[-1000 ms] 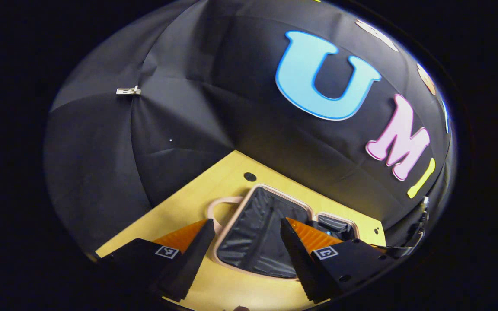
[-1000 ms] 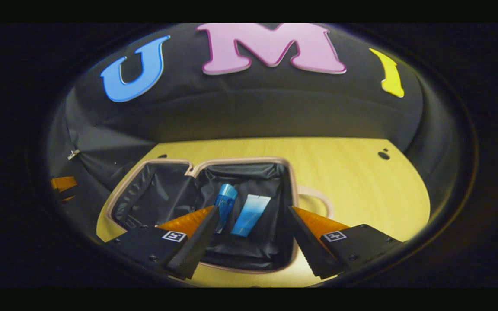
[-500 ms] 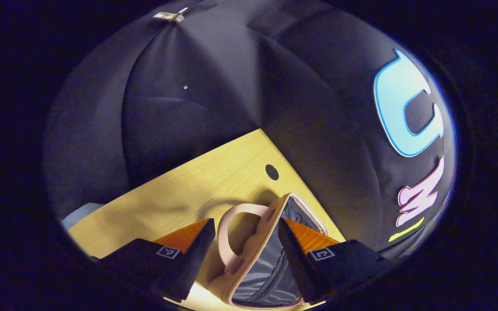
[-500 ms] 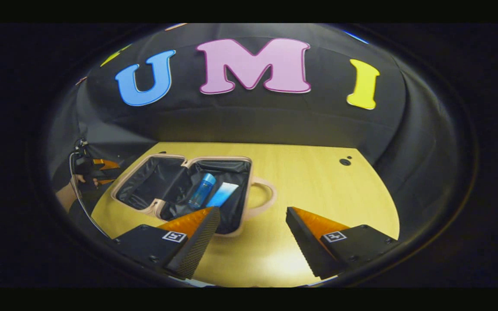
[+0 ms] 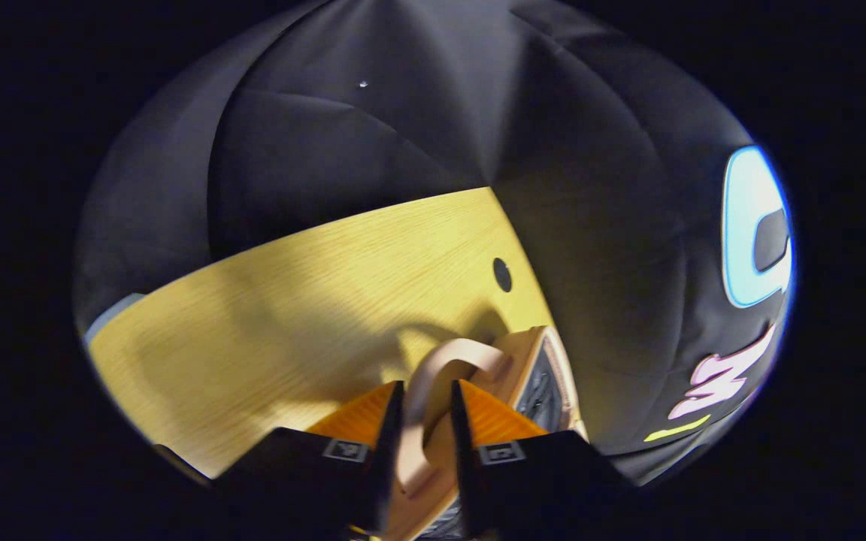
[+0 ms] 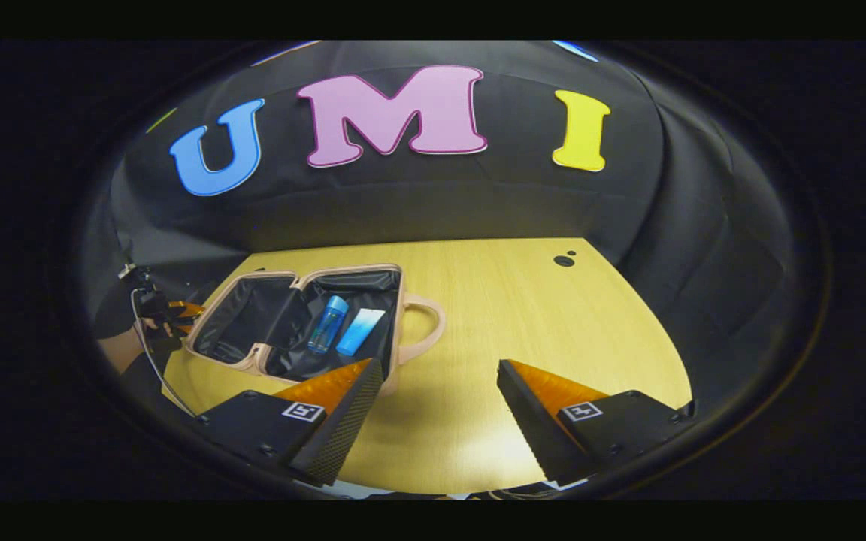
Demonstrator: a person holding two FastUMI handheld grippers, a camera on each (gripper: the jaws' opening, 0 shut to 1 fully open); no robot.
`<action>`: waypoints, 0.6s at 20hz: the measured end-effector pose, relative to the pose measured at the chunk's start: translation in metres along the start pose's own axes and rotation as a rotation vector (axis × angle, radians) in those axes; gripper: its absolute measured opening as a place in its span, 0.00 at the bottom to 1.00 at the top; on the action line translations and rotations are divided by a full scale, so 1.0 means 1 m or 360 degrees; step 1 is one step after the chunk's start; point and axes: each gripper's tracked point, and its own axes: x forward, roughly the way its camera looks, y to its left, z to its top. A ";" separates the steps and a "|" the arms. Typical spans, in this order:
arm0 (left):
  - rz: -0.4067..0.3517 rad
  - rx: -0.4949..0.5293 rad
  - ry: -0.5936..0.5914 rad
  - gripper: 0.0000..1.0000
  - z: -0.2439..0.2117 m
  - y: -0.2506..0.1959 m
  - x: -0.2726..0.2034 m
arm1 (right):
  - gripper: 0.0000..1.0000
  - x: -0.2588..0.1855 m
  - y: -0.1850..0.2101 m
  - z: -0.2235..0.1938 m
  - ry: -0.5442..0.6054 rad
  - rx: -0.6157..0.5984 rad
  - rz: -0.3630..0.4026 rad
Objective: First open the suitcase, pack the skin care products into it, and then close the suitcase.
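Handle (image 5: 433, 391) now clamped by left gripper (image 5: 425, 443), lower centre, open a second ago | right gripper (image 6: 433, 421) open, withdrawn | bottle (image 6: 327, 324), tube (image 6: 360, 331) packed | suitcase (image 6: 252, 361) closing next

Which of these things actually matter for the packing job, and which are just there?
Part of the job:
- open pink hard-shell suitcase with black lining
- blue bottle inside it
- light blue tube beside the bottle
- left hand-held gripper, closed on the pink suitcase handle
- right hand-held gripper, open above the table

Just there:
- yellow wooden table
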 end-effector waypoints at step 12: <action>-0.0073 0.0685 -0.0304 0.06 0.015 -0.101 -0.082 | 0.98 -0.021 -0.033 0.007 -0.0075 0.0057 -0.0028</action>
